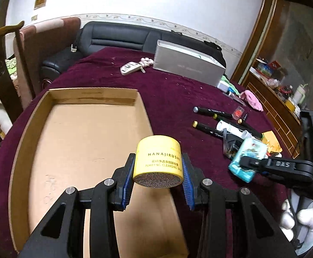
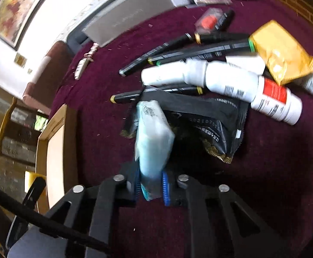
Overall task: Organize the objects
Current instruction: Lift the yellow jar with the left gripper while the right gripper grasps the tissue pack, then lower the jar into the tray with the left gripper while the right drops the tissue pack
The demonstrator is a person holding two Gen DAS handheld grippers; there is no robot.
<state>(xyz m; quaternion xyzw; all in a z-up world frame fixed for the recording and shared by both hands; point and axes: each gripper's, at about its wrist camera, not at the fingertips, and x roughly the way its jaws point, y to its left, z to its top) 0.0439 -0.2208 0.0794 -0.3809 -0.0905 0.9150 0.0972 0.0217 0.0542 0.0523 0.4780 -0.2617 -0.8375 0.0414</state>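
Observation:
My left gripper [image 1: 158, 163] is shut on a yellow cleansing-balm jar [image 1: 158, 159], held in the air over the right wall of an open cardboard tray [image 1: 25, 133]. The tray holds nothing that I can see. My right gripper [image 2: 151, 185] is shut on a light blue tissue pack [image 2: 154, 133], gripping its near end just above a black sachet [image 2: 210, 124]. In the left wrist view that pack [image 1: 251, 150] sits in the right gripper's fingers [image 1: 249, 163] to the right of the tray. Behind it lie white bottles [image 2: 225, 81], black markers [image 2: 178, 51] and a gold packet [image 2: 281, 51].
A maroon cloth covers the table [image 1: 173, 90]. At its far side stand a silver box [image 1: 188, 64] and a white power strip [image 1: 129, 67], with a pink cloth [image 1: 252, 100] at the right. A black sofa [image 1: 117, 36] lies beyond. A white-gloved hand [image 1: 302, 217] holds the right gripper.

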